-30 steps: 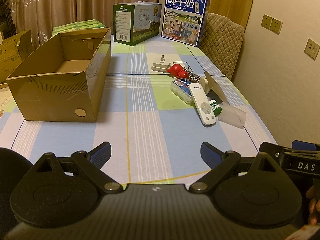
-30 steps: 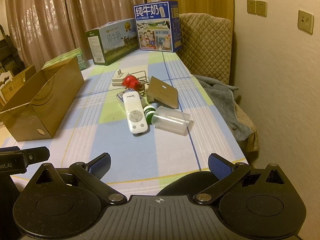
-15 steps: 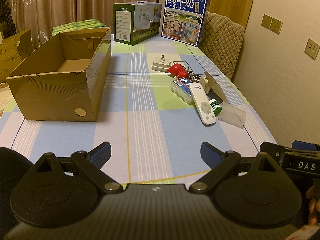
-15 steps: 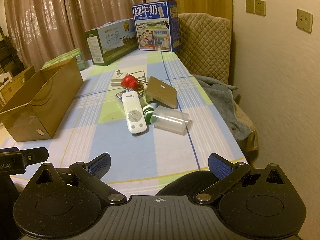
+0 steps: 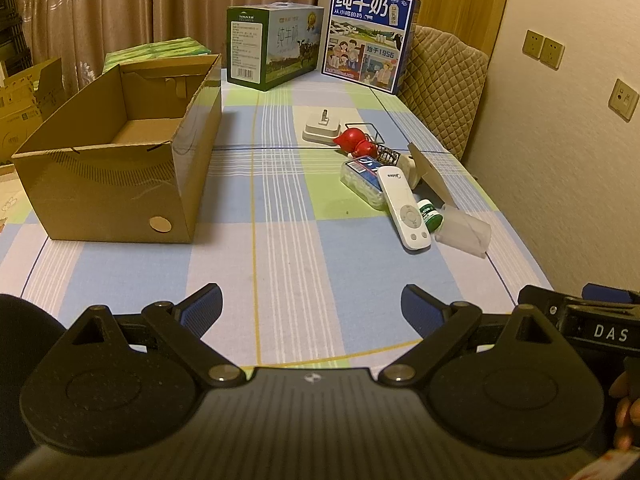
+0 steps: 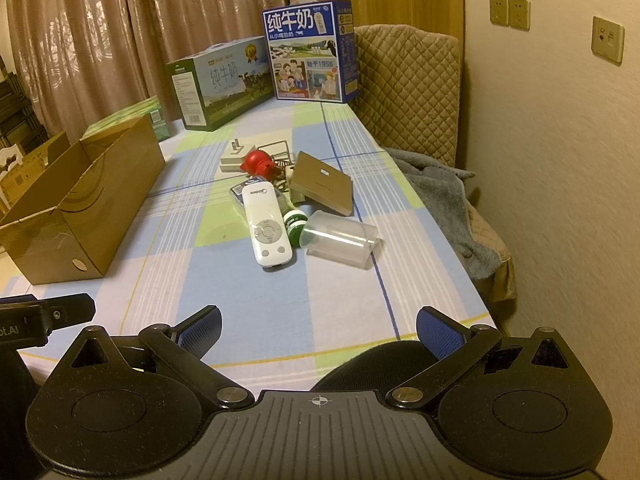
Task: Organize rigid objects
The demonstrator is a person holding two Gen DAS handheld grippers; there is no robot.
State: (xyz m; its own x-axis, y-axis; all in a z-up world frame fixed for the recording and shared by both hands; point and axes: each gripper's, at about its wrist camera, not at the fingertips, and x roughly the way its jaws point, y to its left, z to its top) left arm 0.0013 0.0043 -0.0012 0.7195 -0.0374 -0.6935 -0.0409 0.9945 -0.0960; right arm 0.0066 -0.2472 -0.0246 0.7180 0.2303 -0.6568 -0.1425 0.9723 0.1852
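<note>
An open, empty cardboard box [image 5: 120,168] [image 6: 80,208] stands on the table's left side. A pile of small objects lies to its right: a white remote [image 5: 404,208] [image 6: 266,228], a green-capped bottle [image 5: 430,214] [image 6: 294,224], a clear plastic cup [image 5: 464,232] [image 6: 340,240] on its side, a red toy [image 5: 356,142] [image 6: 258,162], a white charger [image 5: 322,128] [image 6: 236,154], a blue-labelled packet [image 5: 360,178] and a brown card [image 6: 322,188]. My left gripper [image 5: 312,312] and right gripper [image 6: 320,328] are both open and empty above the near table edge.
Two milk cartons, green [image 5: 272,44] [image 6: 224,80] and blue [image 5: 370,36] [image 6: 312,52], stand at the table's far end. A quilted chair [image 6: 408,88] with a grey cloth [image 6: 444,192] sits against the right wall. A black chair back [image 6: 372,364] is below the near edge.
The right gripper has edged slightly forward and left toward the pile. The left gripper has barely moved. Both stay open.
</note>
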